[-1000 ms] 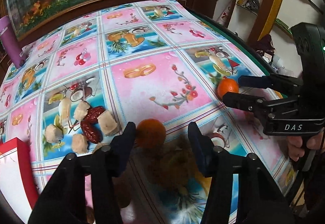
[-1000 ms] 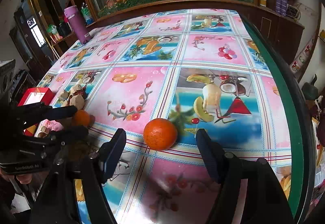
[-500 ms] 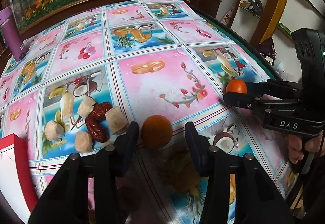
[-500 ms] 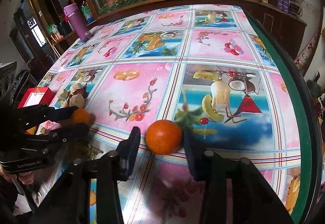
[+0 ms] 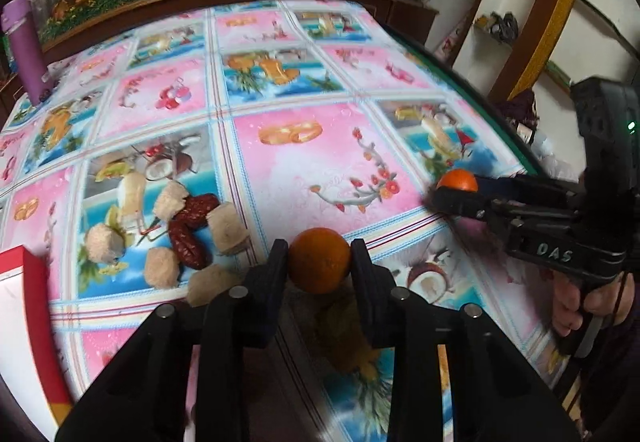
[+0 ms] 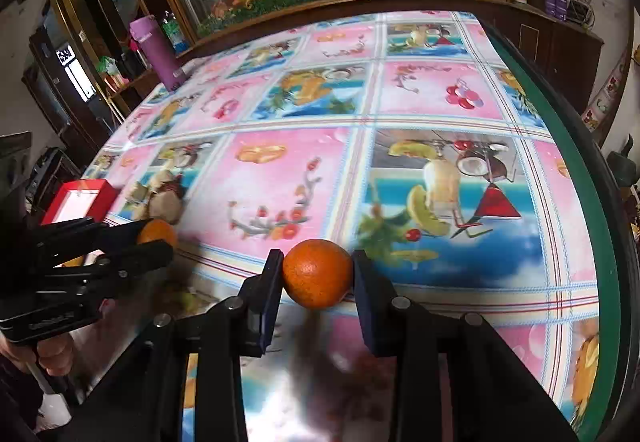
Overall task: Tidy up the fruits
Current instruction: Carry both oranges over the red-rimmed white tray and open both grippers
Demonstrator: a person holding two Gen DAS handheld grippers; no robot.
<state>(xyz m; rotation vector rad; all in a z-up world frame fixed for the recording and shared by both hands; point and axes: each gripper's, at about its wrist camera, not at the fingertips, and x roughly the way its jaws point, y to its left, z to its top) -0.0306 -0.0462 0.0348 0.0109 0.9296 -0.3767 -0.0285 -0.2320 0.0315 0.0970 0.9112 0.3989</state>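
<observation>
Orange fruit in both tongs: we have the left tongs (image 5: 319,262) clamped on one orange (image 5: 319,265) low centre, right tongs (image 6: 318,274) clamped on another orange (image 6: 318,273), likely for gathering beside the dates (image 5: 191,230) on the worktop (image 5: 320,145).

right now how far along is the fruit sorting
Early, by the look of it. Nothing looks sorted yet: red dates and pale chunks lie mixed in a loose cluster on the tablecloth. In hand: the left gripper is shut on one orange, and the right gripper is shut on another orange. Left: place both oranges, then tidy the cluster beside the red box.
</observation>
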